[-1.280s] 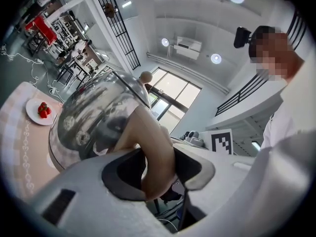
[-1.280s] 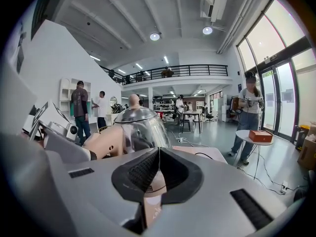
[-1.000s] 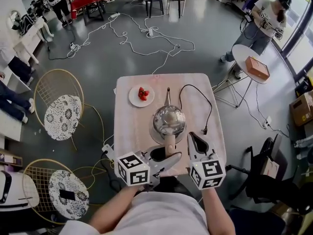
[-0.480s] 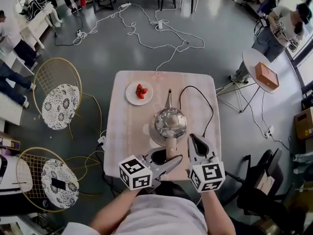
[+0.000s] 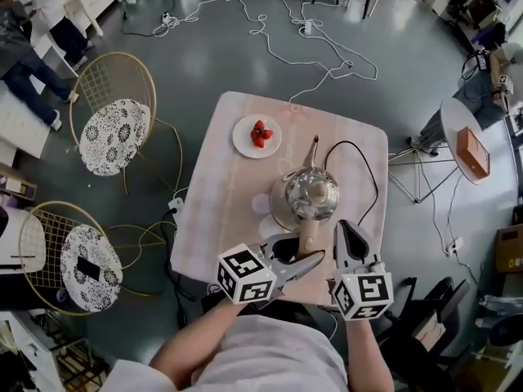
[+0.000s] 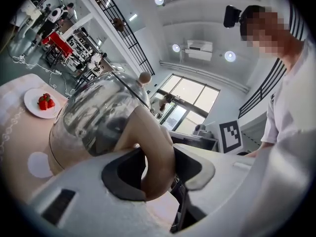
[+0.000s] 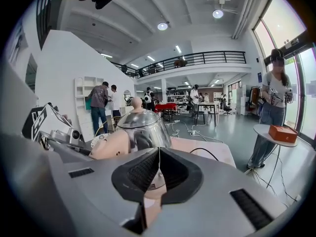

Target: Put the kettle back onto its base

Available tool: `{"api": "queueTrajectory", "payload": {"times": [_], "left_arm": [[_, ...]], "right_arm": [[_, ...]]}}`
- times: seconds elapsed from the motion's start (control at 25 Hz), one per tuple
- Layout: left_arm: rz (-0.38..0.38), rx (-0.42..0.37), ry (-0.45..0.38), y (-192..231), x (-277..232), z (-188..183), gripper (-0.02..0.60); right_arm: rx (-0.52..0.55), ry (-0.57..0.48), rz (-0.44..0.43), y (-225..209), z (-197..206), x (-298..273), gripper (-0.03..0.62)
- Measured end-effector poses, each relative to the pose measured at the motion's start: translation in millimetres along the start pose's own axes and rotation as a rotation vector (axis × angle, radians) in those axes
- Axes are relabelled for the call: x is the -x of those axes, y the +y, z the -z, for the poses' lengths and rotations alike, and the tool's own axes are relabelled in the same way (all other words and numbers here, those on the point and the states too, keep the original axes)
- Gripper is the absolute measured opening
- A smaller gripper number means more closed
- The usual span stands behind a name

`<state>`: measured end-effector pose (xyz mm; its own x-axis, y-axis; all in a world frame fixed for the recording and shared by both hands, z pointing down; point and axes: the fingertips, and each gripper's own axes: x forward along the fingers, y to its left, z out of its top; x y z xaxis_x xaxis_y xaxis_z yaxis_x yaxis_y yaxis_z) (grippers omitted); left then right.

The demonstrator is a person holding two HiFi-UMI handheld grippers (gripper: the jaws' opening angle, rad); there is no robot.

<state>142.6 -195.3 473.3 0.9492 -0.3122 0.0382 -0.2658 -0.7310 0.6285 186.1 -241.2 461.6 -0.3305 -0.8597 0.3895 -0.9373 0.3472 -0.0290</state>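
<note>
Tabletop (image 5: 217, 219) w/ shiny domed kettle (image 5: 312, 193)

Left gripper (image 5: 304, 250) fingers clamp the kettle handle (image 6: 157, 147); right gripper (image 5: 346, 231) fingers closed.

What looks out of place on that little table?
Only the black power cord: it loops loose across the pale square table, one end lying on the tabletop, plugged into nothing, beside the shiny steel kettle. The white plate of strawberries sits tidy; nothing looks spilled or broken.
</note>
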Motion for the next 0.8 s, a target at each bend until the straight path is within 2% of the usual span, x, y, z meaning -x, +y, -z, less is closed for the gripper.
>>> {"api": "queueTrajectory", "payload": {"times": [0.52,0.8], "left_arm": [[-0.027,0.028,-0.003,28.8,-5.2,22.1,0.166],[-0.027,0.006,-0.003,33.7,-11.9,24.7,0.166]], "right_arm": [[0.012,0.009,-0.057,4.2,8.0,-19.5,0.006],[-0.005,0.013,-0.071,-0.9,12.8,-24.5,0.006]]}}
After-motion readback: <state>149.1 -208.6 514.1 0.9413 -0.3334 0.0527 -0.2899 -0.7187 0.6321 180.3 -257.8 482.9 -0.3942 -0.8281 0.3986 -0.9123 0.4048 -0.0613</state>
